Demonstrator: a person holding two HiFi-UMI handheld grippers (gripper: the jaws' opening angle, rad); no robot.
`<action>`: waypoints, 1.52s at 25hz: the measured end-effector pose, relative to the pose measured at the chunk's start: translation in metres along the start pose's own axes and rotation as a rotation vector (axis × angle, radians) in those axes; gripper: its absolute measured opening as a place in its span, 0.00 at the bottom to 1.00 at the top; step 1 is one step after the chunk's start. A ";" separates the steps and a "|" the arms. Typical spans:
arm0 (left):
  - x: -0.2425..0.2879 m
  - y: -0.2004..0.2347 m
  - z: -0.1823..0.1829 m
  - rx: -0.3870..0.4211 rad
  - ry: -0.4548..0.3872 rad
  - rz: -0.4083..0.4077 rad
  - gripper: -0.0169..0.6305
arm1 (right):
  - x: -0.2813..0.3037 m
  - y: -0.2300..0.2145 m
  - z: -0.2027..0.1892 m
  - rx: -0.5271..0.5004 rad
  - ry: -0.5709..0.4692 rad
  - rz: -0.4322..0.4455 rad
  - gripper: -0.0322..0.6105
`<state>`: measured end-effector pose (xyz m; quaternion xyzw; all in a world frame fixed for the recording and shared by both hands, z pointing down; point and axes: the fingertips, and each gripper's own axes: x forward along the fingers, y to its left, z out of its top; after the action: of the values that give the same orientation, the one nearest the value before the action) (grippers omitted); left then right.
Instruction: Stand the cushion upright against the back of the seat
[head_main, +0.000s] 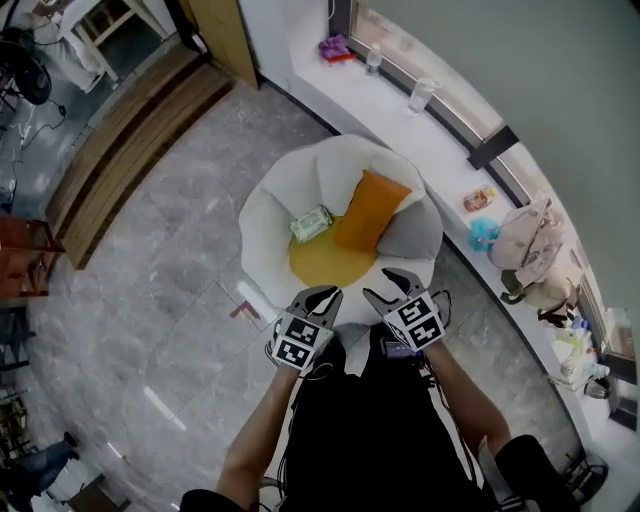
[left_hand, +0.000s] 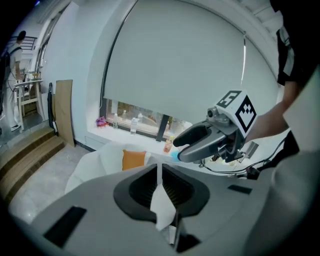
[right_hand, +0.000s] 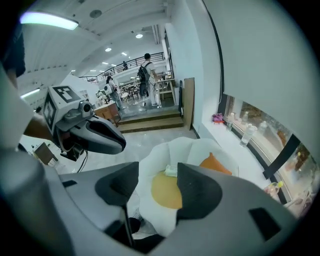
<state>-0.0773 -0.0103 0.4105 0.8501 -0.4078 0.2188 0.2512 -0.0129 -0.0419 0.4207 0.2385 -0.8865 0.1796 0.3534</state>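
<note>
An orange cushion (head_main: 370, 210) (left_hand: 133, 159) (right_hand: 216, 163) stands on edge, leaning against the back right petals of the white flower-shaped seat (head_main: 265, 215) (right_hand: 155, 160). The seat has a round yellow middle. Both grippers hang in the air over the seat's near edge, away from the cushion. My left gripper (head_main: 320, 297) (left_hand: 160, 170) has its jaws together with only a thin slit and nothing in them. The jaws of my right gripper (head_main: 385, 285) (right_hand: 158, 172) stand apart and empty, with the seat visible through the gap.
A green-white pack of wipes (head_main: 311, 223) (right_hand: 171, 171) lies on the seat left of the cushion. A grey cushion (head_main: 410, 237) sits on its right. The white windowsill (head_main: 400, 120) behind carries bottles and a pink bag (head_main: 525, 235). Wooden steps (head_main: 120, 150) lie far left.
</note>
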 end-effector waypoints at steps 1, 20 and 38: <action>-0.012 -0.001 0.003 0.013 -0.017 0.000 0.09 | -0.004 0.007 0.004 0.008 -0.010 -0.011 0.45; -0.130 -0.036 0.003 0.010 -0.163 -0.015 0.05 | -0.093 0.067 0.012 0.257 -0.282 -0.028 0.11; -0.118 -0.226 -0.001 -0.108 -0.156 -0.053 0.05 | -0.240 0.098 -0.096 0.307 -0.411 0.097 0.08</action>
<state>0.0365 0.1815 0.2865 0.8604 -0.4147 0.1228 0.2696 0.1377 0.1563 0.3005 0.2781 -0.9125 0.2765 0.1168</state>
